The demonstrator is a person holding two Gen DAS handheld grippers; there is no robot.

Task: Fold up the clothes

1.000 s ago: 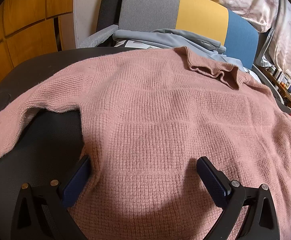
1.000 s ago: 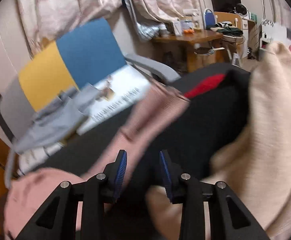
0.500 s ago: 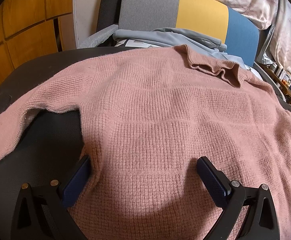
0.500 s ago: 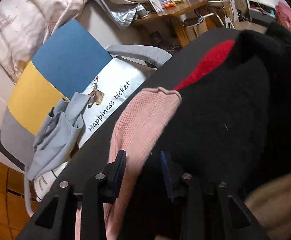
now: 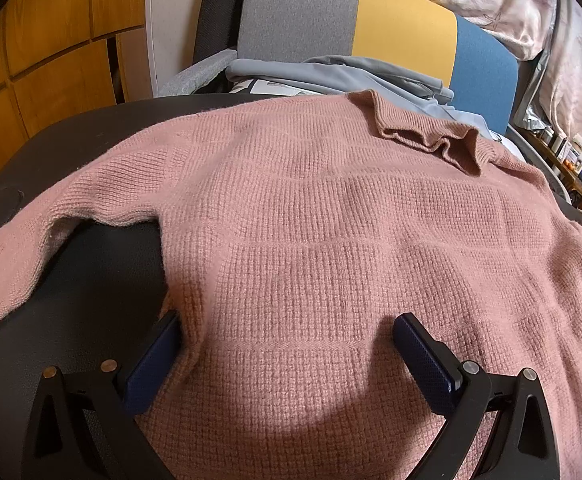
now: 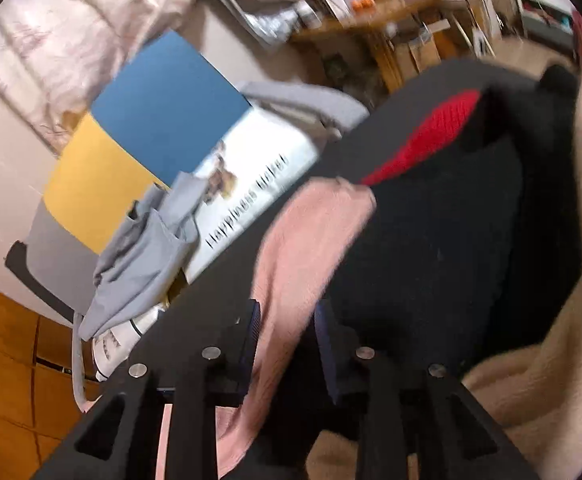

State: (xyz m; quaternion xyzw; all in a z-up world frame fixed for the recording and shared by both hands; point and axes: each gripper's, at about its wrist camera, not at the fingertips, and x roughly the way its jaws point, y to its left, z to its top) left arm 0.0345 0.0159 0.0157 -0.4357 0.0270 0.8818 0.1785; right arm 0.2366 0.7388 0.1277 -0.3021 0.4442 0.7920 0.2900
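Note:
A pink knit sweater (image 5: 331, 240) lies spread flat on a black table (image 5: 91, 280), collar (image 5: 431, 136) at the far side. Its left sleeve (image 5: 7, 264) runs off to the left. My left gripper (image 5: 287, 344) is open wide, its fingers resting at the sweater's near hem. In the right wrist view the sweater's other sleeve (image 6: 311, 240) stretches forward from between the fingers. My right gripper (image 6: 287, 320) is shut on this sleeve. The view is blurred.
A grey, yellow and blue chair (image 5: 371, 40) stands behind the table with a grey garment (image 5: 331, 76) and a white printed bag (image 6: 251, 184). A black and red garment (image 6: 451, 220) and a beige one (image 6: 551, 340) lie to the right. Wooden panels (image 5: 51, 40) at left.
My right gripper has swung and tilted while holding the pink sleeve, which now runs more upright between the fingers. The left gripper and the sweater body have hardly moved.

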